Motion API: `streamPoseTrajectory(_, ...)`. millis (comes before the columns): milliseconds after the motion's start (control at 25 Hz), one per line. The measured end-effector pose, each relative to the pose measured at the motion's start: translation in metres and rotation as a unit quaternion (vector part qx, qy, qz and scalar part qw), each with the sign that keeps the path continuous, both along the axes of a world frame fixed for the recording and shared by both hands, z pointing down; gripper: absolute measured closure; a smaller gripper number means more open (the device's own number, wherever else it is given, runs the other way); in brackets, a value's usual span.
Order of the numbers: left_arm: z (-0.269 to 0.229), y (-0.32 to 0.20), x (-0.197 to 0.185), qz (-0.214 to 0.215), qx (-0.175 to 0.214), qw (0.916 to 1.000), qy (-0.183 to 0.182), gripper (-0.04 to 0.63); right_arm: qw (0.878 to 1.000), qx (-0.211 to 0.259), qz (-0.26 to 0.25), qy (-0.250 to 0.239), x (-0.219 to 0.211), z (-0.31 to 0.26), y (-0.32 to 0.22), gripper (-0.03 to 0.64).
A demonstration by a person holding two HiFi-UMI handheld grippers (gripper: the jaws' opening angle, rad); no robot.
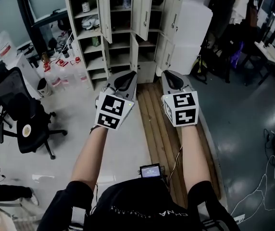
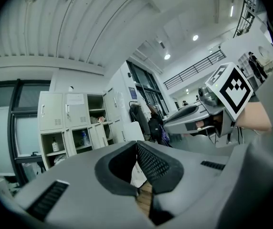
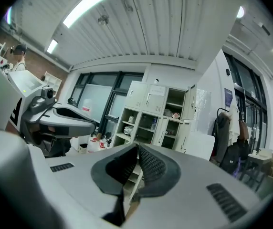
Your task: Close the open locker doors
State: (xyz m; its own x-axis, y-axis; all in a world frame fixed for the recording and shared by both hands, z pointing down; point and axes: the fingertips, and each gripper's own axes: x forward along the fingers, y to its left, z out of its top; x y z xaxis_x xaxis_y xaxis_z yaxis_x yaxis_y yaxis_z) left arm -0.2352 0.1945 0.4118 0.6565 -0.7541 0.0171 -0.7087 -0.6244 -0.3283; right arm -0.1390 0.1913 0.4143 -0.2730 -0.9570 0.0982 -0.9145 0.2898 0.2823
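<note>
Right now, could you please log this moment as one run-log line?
left gripper: shut, empty | right gripper: shut, empty | locker doors: several open, untouched

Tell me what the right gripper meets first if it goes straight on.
The way looks free up to the lockers. The right gripper would probably meet an open lower door there first, though depth is unclear.
</note>
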Motion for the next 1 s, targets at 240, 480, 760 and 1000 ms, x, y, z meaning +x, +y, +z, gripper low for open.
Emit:
streamPoseTrajectory(240, 0.006, -0.066, 0.057, 0.0, -0.006, 0.9999, -0.011, 0.575, 1.0, -0.008, -0.009, -0.024, 0.054, 0.006, -0.069, 0.578)
streamPoseTrajectory(480, 0.021, -0.124, 0.074, -0.014, -0.025, 0.9994, -0.02, 0.575, 0.999, -0.024, -0.017, -0.028, 0.074, 0.022, -0.126, 0.578)
streamPoseTrajectory(760, 0.037, -0.21, 0.079, -0.002, -0.033, 0.9993, -0.015, 0.575, 0.999, -0.038, -0.009, -0.027, 0.077, 0.043, -0.211, 0.578)
streamPoseTrajectory(1000, 0.035, -0.32, 0.075, 0.014, -0.035, 0.9992, 0.016, 0.575, 0.999, -0.032, 0.007, 0.01, 0.071, 0.034, -0.311, 0.578)
